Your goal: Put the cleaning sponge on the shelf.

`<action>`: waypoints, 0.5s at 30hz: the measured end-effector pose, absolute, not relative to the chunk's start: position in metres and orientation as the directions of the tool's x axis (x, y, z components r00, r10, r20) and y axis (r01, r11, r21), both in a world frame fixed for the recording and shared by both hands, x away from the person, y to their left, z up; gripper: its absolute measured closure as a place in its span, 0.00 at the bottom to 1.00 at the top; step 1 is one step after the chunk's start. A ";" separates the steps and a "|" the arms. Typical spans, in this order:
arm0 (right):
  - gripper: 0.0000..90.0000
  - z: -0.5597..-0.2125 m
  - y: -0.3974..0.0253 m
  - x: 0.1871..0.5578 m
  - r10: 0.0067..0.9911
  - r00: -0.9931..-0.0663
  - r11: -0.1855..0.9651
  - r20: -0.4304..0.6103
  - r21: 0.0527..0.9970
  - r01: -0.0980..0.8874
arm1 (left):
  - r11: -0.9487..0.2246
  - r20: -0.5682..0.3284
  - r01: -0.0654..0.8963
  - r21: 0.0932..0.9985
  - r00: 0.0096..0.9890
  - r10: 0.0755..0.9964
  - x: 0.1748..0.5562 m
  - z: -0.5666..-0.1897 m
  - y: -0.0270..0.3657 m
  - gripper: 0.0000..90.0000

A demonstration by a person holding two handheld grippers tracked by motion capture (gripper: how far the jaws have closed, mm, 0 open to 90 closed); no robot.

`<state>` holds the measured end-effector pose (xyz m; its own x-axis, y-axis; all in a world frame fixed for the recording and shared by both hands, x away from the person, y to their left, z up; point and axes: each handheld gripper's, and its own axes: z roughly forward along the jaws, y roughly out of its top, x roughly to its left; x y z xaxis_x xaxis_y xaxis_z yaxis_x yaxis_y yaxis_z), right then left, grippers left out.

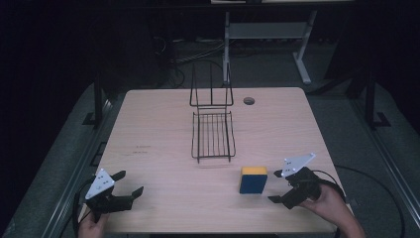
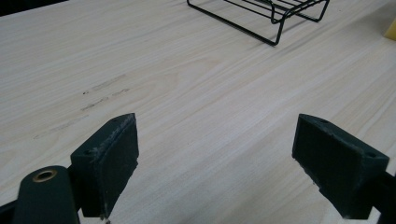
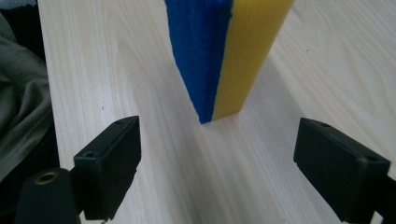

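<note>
Right gripper (image 1: pixel 277 187) gaping just beside the sponge (image 1: pixel 253 180) — centre it before clamping; left gripper (image 1: pixel 127 183) likewise gaping, well apart.

A black wire rack (image 1: pixel 213 134) stands on the pale wooden desk (image 1: pixel 158 129), well ahead of both pairs of fingers and between them, its tall back end farthest off. Beyond it, a round cable hole (image 1: pixel 249 101) sits in the desktop. Faint dark scuffs (image 2: pixel 100 88) lie just ahead of the left fingers.
</note>
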<state>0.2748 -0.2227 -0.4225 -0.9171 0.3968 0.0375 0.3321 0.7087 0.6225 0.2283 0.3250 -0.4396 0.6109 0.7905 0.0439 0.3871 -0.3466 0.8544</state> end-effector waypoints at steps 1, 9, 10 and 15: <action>0.16 -0.422 -0.221 0.276 0.394 -0.918 0.712 0.038 0.619 0.331 | -0.347 0.045 0.386 0.855 0.611 0.790 0.228 -0.440 0.325 0.16; 0.16 -0.418 -0.210 0.282 0.376 -0.926 0.723 0.026 0.618 0.310 | -0.345 0.043 0.387 0.855 0.610 0.791 0.228 -0.439 0.325 0.16; 0.16 -0.418 -0.208 0.283 0.372 -0.928 0.725 0.025 0.616 0.307 | -0.344 0.043 0.387 0.855 0.610 0.791 0.228 -0.439 0.325 0.16; 0.16 -0.416 -0.202 0.288 0.353 -0.936 0.734 0.021 0.615 0.290 | -0.342 0.041 0.386 0.857 0.609 0.792 0.228 -0.439 0.326 0.16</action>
